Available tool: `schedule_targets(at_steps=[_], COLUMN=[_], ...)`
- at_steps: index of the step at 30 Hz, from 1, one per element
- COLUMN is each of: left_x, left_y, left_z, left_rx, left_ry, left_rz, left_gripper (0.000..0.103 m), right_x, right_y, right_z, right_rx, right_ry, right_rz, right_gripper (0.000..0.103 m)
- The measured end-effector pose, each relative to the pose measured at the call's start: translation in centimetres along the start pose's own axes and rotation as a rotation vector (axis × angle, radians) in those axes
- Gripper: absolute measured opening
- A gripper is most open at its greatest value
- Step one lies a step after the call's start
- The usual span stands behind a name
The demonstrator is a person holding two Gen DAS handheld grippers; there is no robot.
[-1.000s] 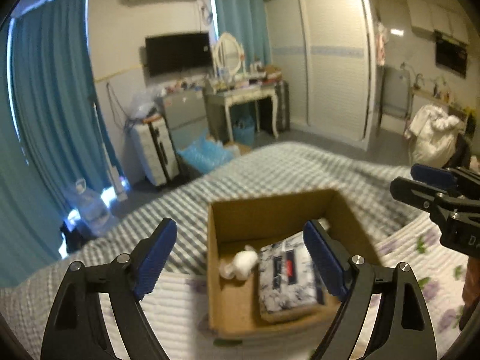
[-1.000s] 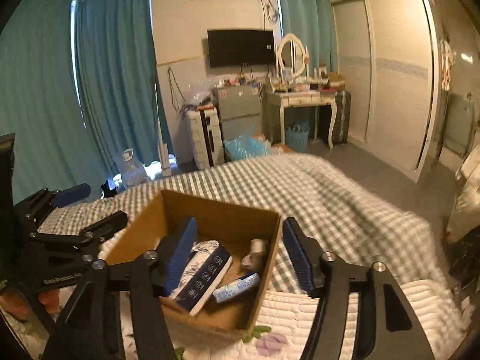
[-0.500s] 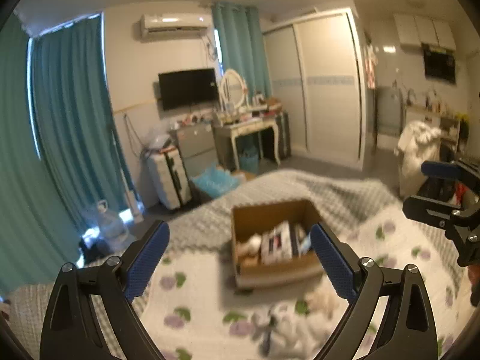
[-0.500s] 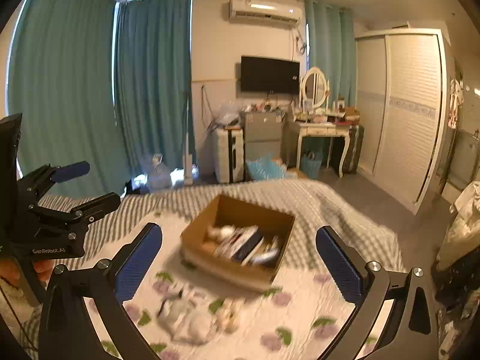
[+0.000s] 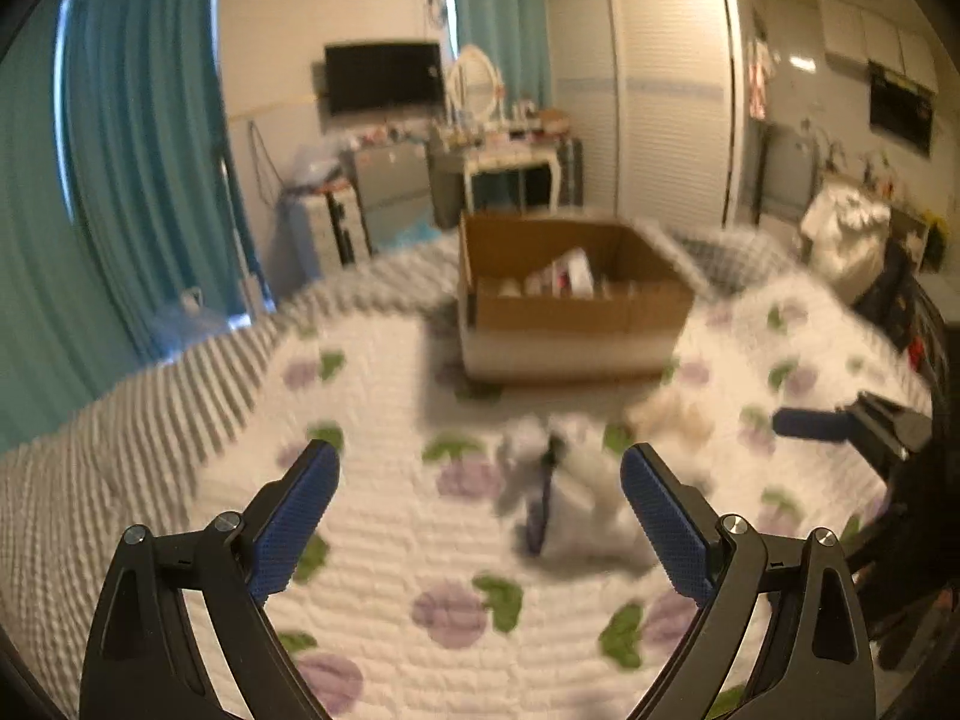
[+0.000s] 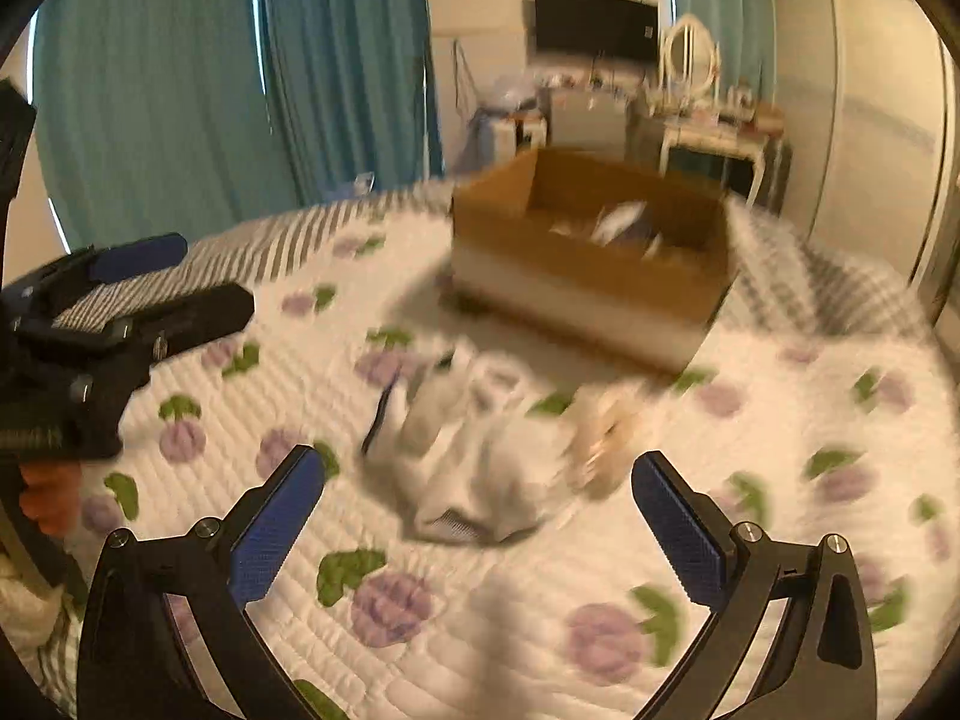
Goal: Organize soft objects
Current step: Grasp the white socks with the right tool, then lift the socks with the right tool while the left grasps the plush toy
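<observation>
A white soft toy (image 5: 567,492) with a dark strap lies on the flowered quilt, blurred; it also shows in the right wrist view (image 6: 474,456). A small beige soft thing (image 5: 666,414) lies just right of it, also in the right wrist view (image 6: 606,438). An open cardboard box (image 5: 570,300) with several items inside stands behind them, also in the right wrist view (image 6: 588,258). My left gripper (image 5: 480,516) is open and empty, low over the quilt before the toy. My right gripper (image 6: 474,516) is open and empty, just short of the toy.
The flowered quilt (image 5: 390,540) covers the bed, with a grey checked blanket (image 5: 120,420) at its left and far side. Teal curtains (image 5: 138,150), a suitcase, a dressing table (image 5: 510,168) and wardrobe stand beyond the bed.
Both grippers pulled back from over the box, rose, then dropped low toward the quilt. The soft toys came into view in front of the box. Both stayed open.
</observation>
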State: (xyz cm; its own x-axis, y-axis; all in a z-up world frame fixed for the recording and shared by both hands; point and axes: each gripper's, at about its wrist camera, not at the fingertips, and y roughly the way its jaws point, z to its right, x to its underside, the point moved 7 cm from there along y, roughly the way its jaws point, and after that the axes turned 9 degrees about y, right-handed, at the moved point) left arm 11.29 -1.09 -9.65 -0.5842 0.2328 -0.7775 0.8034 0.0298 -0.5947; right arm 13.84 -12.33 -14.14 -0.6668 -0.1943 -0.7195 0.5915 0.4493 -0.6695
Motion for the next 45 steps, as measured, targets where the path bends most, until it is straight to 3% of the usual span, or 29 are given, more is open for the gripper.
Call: schedule_targets(at_steps=[4, 9, 14, 16, 19, 28, 34, 37, 45], left_x=[3.1, 4.7, 5.1, 5.1, 5.0, 4.5, 4.4, 4.2, 3.0], left_y=[2.7, 4.3, 4.4, 4.4, 4.1, 3.2, 3.1, 3.2, 5.9], left_z=[0.3, 0.5, -0.2, -0.5, -1.0, -1.0, 0.2, 1.4, 7.7], left_rx=[0.0, 0.054, 0.066, 0.069, 0.067, 0.039, 0.027, 0.037, 0.14], left_ry=[0.018, -0.02, -0.063, -0.08, -0.103, -0.097, -0.07, -0.061, -0.048], left_rz=[-0.096, -0.15, -0.154, -0.156, -0.15, -0.126, -0.138, -0.151, -0.217], left_gripper=[0.097, 0.097, 0.097, 0.097, 0.097, 0.097, 0.097, 0.097, 0.094], right_x=[2.3, 2.6, 2.1, 2.0, 2.3, 3.2, 1.4, 0.1, -1.5], right_y=[4.5, 7.1, 7.4, 6.7, 5.1, -1.4, -5.3, -6.0, -4.0], right_z=[0.1, 0.2, 0.9, 0.9, 0.8, -0.2, 1.5, 3.6, 9.7], right_rx=[0.016, 0.085, 0.111, 0.107, 0.107, 0.04, 0.008, 0.086, 0.274], right_ry=[0.012, -0.046, -0.028, -0.024, -0.029, -0.04, 0.027, 0.045, 0.095], right_rz=[-0.088, -0.109, -0.102, -0.087, -0.071, -0.033, 0.056, 0.09, 0.08], right_gripper=[0.103, 0.103, 0.082, 0.069, 0.06, 0.054, 0.053, 0.053, 0.053])
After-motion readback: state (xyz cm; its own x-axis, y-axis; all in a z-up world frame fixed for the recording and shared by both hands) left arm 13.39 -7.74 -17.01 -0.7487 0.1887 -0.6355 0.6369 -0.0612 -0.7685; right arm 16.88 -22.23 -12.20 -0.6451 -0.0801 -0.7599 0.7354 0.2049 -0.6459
